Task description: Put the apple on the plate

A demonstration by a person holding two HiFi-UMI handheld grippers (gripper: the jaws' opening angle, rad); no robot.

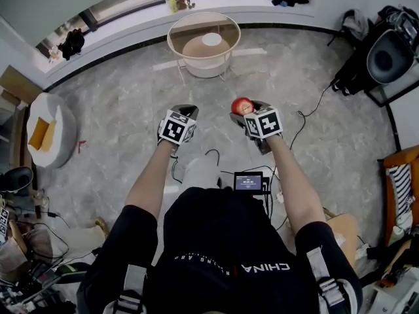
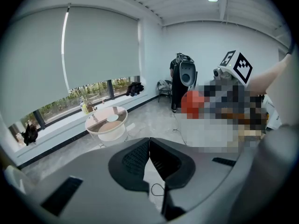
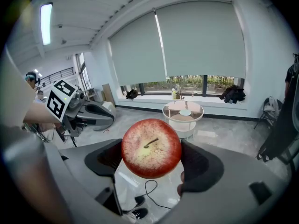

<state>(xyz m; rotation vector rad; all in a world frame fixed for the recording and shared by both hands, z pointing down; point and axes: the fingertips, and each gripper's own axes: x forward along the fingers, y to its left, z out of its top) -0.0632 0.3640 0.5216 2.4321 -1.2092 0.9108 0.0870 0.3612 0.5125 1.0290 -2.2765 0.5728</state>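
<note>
A red apple with its stem facing the camera is pinched between the black pads of my right gripper; the head view shows the apple at the tip of that gripper, held in the air above the floor. My left gripper hangs beside it, jaws together with nothing between them. A small white plate lies on the round white side table ahead by the window, also seen as the plate in the right gripper view.
Grey marble floor stretches between me and the table. A black cable trails on the floor near my feet. A white pouf stands at the left, black gear at the right, a window ledge behind the table.
</note>
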